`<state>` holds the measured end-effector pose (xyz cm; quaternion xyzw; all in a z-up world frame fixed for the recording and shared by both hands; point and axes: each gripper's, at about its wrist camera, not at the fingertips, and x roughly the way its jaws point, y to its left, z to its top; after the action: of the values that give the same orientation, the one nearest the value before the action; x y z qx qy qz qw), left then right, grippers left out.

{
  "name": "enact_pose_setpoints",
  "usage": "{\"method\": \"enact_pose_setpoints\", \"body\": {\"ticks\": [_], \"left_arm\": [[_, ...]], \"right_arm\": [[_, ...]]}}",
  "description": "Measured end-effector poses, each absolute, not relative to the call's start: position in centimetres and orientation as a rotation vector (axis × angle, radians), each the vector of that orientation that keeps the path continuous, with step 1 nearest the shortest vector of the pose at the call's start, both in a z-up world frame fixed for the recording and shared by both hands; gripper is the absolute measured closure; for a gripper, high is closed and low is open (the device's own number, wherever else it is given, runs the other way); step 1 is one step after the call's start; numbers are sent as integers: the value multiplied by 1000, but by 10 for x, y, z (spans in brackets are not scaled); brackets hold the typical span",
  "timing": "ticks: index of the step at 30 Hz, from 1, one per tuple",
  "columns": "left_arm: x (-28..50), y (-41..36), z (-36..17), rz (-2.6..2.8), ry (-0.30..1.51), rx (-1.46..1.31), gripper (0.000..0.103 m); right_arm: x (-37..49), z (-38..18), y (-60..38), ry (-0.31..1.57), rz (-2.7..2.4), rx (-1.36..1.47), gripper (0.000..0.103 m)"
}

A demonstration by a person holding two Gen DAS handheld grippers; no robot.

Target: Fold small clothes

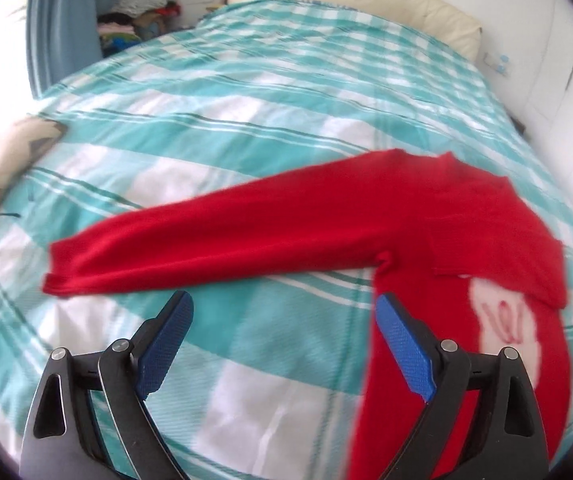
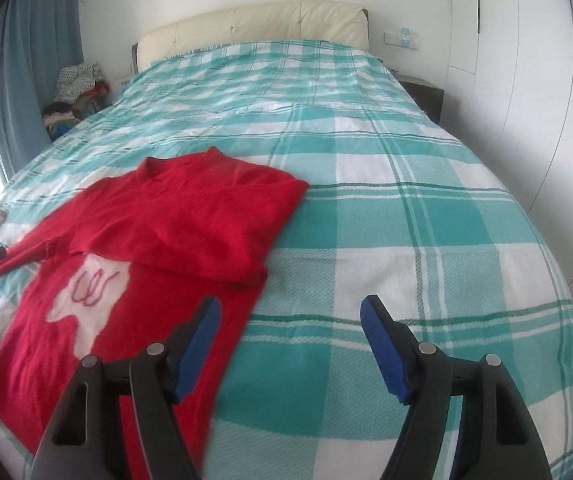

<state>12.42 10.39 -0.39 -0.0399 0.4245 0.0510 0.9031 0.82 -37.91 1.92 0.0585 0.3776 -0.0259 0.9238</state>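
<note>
A small red sweater (image 1: 466, 220) with a white patch on its front lies flat on the teal checked bedspread (image 1: 246, 100). One sleeve (image 1: 214, 236) stretches out straight to the left; the other sleeve is folded across the chest (image 2: 214, 220). My left gripper (image 1: 284, 308) hangs open just below the outstretched sleeve, over bare bedspread, its right blue pad in front of the sweater's side edge. My right gripper (image 2: 290, 312) is open too, nothing between its pads, at the sweater's (image 2: 126, 280) right edge above the bedspread (image 2: 426, 200).
A cream headboard (image 2: 254, 26) ends the bed at the far side. A heap of clothes (image 2: 76, 88) sits by the blue curtain (image 2: 22, 80) on the left. A patterned cushion (image 1: 10, 156) lies at the bed's left edge. White wardrobe doors (image 2: 526, 60) line the right.
</note>
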Motion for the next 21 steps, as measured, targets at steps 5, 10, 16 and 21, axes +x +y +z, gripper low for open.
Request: {"method": "enact_pose_setpoints", "body": {"ticks": [5,10,16,21], "left_arm": [[118,142,-14,210,911,-166,9],[121,148,-20,252,944,-162,8],[125,130,-24,262,966,-67,6],[129,121,-29,257,988,-13,6]], "right_arm": [[-4,16,-380,777,-48,203,31],[3,8,-392,789,-80,265,30],[5,2,-400,810,-77,323,30],[5,1,-401,816,-73,344,30]]}}
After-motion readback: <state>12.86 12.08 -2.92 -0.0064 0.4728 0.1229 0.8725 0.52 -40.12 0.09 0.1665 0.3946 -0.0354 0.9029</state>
